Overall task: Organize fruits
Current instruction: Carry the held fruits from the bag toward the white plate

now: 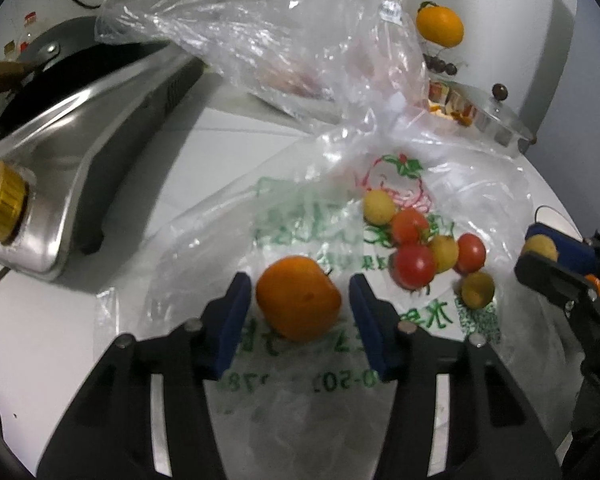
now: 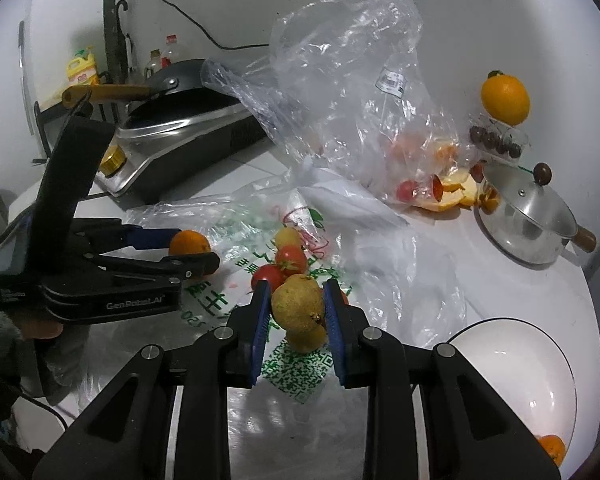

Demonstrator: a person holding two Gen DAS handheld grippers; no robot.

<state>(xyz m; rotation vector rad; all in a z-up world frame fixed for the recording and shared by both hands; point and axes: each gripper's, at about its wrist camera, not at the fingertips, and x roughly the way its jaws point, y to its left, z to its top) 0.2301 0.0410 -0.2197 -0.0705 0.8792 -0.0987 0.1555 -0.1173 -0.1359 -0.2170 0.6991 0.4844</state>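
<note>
An orange fruit point(image 1: 298, 298) lies on a printed plastic bag point(image 1: 340, 360) between the open fingers of my left gripper point(image 1: 299, 312), with gaps on both sides. Red and yellow cherry tomatoes point(image 1: 416, 248) lie in a cluster just beyond it on the right. My right gripper point(image 2: 294, 312) is shut on a yellowish-brown round fruit point(image 2: 298, 304), held just above another yellow fruit point(image 2: 306, 338). The right gripper with its fruit shows at the right edge of the left wrist view point(image 1: 540, 250). A white bowl point(image 2: 500, 360) with an orange piece point(image 2: 552, 446) stands at the lower right.
A gas stove point(image 1: 80, 168) with a black pan point(image 2: 172, 84) stands at the left. A crumpled clear bag point(image 2: 340, 92) with peels lies behind. A steel pot with lid point(image 2: 528, 212) stands at the right, with an orange point(image 2: 505, 98) and dark fruits point(image 2: 496, 140) behind it.
</note>
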